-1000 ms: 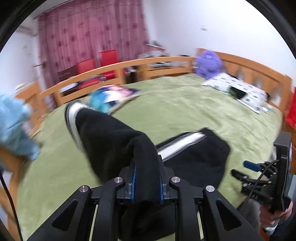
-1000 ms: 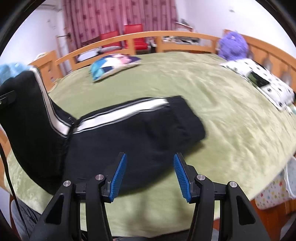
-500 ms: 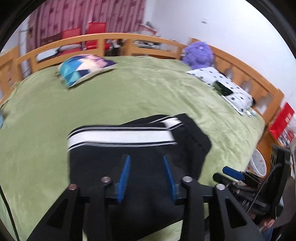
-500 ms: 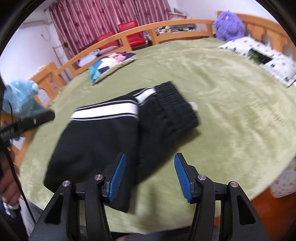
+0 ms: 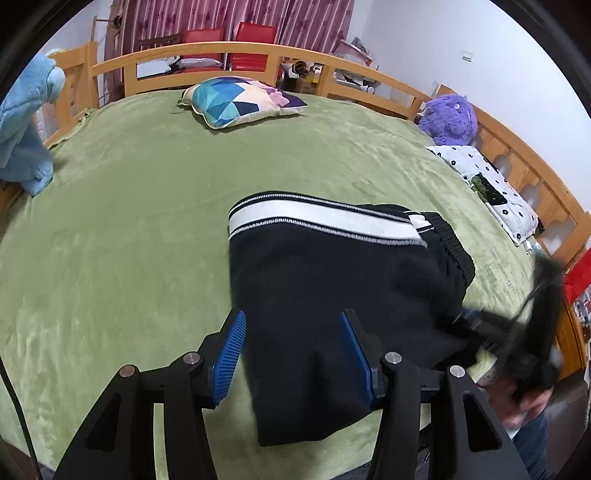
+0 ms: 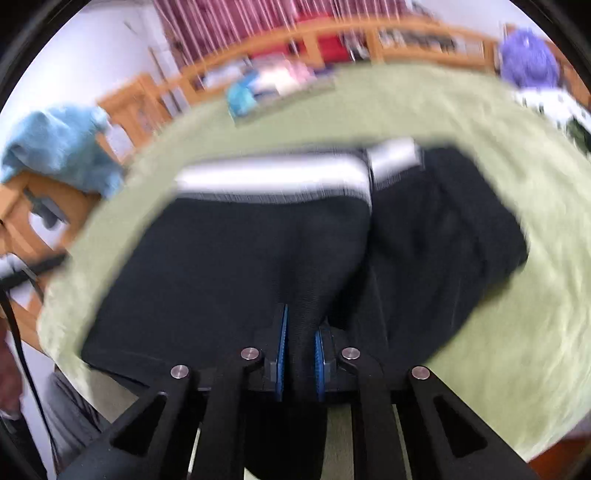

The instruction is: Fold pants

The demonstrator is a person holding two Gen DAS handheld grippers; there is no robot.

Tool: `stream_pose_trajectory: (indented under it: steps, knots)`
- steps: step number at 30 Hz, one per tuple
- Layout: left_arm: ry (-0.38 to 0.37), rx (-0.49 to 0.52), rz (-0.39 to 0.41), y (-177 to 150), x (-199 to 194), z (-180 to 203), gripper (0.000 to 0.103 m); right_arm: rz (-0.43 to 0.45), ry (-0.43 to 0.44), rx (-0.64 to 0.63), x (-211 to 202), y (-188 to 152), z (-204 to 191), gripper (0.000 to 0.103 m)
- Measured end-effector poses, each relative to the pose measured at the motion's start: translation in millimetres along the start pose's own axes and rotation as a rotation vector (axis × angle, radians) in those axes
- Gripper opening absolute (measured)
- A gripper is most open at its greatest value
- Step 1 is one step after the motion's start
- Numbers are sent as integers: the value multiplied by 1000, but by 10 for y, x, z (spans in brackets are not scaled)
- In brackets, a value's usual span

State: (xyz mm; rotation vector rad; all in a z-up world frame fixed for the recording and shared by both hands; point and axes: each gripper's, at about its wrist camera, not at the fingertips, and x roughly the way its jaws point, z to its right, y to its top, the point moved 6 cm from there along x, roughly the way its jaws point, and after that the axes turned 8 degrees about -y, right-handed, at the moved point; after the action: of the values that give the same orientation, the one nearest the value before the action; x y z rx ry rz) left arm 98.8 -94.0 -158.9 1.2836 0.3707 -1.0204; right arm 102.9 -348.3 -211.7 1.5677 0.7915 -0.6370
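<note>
folded pants (image 5: 332,280), stripe crosswise

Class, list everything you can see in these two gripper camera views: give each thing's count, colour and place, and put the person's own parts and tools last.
Folded pants: one, black with white side stripe, near edge of bed.
Bed blanket: one, green plush, covering the bed.
Geometric cushion: one, blue, white and pink, far side of bed.
Plush toy: one, purple, far right corner.
Dotted pillow: one, white with dark dots, right edge.
Fleece cloth: one, light blue, on left rail.
Bed rail: one, wooden, around the bed.
Chairs: two, red, behind rail.
Curtain: one, maroon, back wall.
Left gripper: one, black with blue pads, jaws opening above pants.
Right gripper: one, shut on pants' near edge.
</note>
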Motion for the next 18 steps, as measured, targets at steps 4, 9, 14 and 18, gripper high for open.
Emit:
stream_pose_trajectory:
  steps: [4, 9, 14, 18]
  knots:
    - [-7, 6, 3, 4, -27, -2, 50, 95, -1, -15, -353, 458, 194, 11]
    - [-36, 9, 24, 18, 2, 15, 57, 86, -208, 19, -213, 636, 808, 13]
    - [-65, -1, -44, -60, 319, 84, 57, -27, -295, -5, 175, 280, 1028, 30]
    - [-88, 19, -84, -153, 497, 202, 57, 144, -283, 12, -336, 216, 945, 31]
